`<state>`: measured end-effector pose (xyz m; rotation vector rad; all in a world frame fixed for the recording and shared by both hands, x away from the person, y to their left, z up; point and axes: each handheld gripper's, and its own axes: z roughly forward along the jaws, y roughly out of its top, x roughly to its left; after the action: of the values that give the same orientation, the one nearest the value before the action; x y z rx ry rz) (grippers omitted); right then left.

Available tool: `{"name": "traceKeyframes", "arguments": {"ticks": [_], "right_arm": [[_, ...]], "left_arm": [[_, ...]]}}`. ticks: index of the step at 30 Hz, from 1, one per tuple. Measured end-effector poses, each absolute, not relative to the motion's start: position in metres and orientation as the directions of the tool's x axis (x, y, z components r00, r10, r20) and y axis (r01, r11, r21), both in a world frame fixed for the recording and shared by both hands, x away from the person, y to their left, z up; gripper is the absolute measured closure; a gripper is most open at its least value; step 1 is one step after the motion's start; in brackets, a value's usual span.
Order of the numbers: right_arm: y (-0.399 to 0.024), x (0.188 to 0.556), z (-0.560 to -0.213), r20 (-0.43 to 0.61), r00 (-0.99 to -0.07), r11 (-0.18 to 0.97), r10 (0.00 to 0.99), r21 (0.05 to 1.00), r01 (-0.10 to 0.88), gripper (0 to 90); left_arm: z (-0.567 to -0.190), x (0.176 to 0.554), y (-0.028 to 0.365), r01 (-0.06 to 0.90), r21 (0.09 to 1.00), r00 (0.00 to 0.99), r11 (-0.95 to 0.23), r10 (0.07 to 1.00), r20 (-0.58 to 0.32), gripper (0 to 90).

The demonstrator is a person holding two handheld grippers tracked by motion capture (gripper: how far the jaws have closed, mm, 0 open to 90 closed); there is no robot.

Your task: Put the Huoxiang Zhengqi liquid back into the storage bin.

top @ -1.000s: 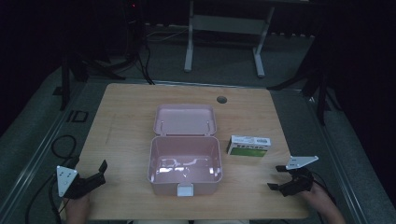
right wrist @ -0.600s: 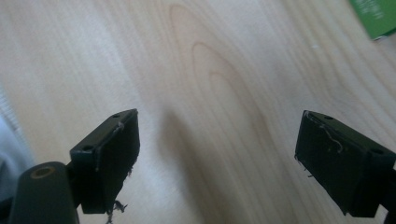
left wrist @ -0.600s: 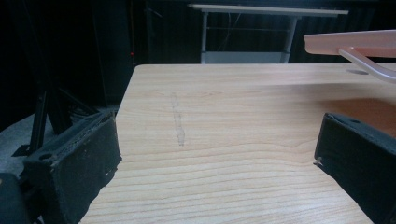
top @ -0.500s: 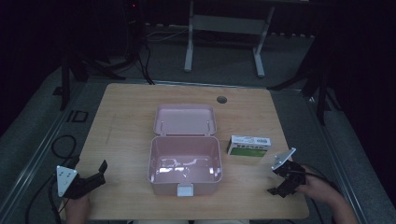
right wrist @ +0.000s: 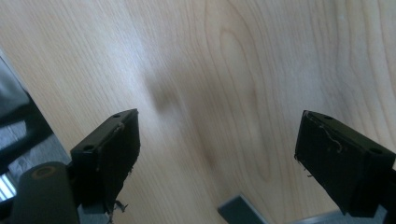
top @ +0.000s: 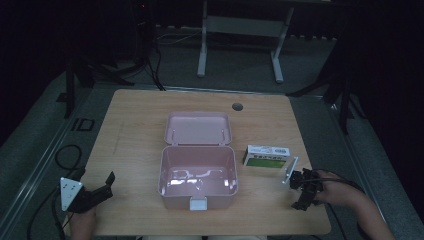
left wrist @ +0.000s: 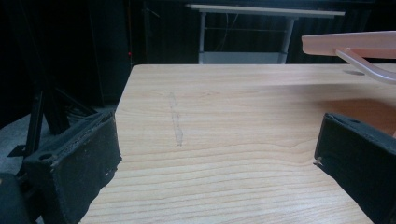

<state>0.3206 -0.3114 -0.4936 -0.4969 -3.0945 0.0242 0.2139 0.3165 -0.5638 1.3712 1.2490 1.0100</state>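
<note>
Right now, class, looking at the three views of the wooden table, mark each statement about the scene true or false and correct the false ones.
1. The pink plastic box lies open, its lid folded back. True.
2. The small green and white carton lies inside the pink box. False: it lies on the light wooden table, to the right of the box.
3. The left claw is open, with bare table between its jaws. True.
4. The right claw is shut on the carton. False: its jaws stand wide apart over bare wood.
5. The carton touches the box. False: a gap of table shows between them.
</note>
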Motion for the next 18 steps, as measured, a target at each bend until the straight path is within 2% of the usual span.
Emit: {"name": "traceKeyframes", "arguments": {"ticks": [8, 13, 18], "right_arm": [[-0.297, 0.314, -0.490, 0.049, -0.974, 0.971, 0.220, -0.108, 0.214, 11.9], [-0.290, 0.313, -0.487, 0.051, -0.976, 0.975, 0.210, -0.091, 0.205, 11.6], [-0.279, 0.313, -0.480, 0.036, -0.985, 0.984, 0.167, -0.063, 0.164, 15.7]], "left_arm": [[-0.564, 0.214, 0.317, 0.172, 0.985, 0.127, 0.016, 0.991, -0.038, 0.4], [-0.564, 0.214, 0.317, 0.172, 0.985, 0.128, 0.016, 0.991, -0.038, 0.3], [-0.564, 0.214, 0.317, 0.172, 0.985, 0.129, 0.016, 0.991, -0.039, 0.4]]}}
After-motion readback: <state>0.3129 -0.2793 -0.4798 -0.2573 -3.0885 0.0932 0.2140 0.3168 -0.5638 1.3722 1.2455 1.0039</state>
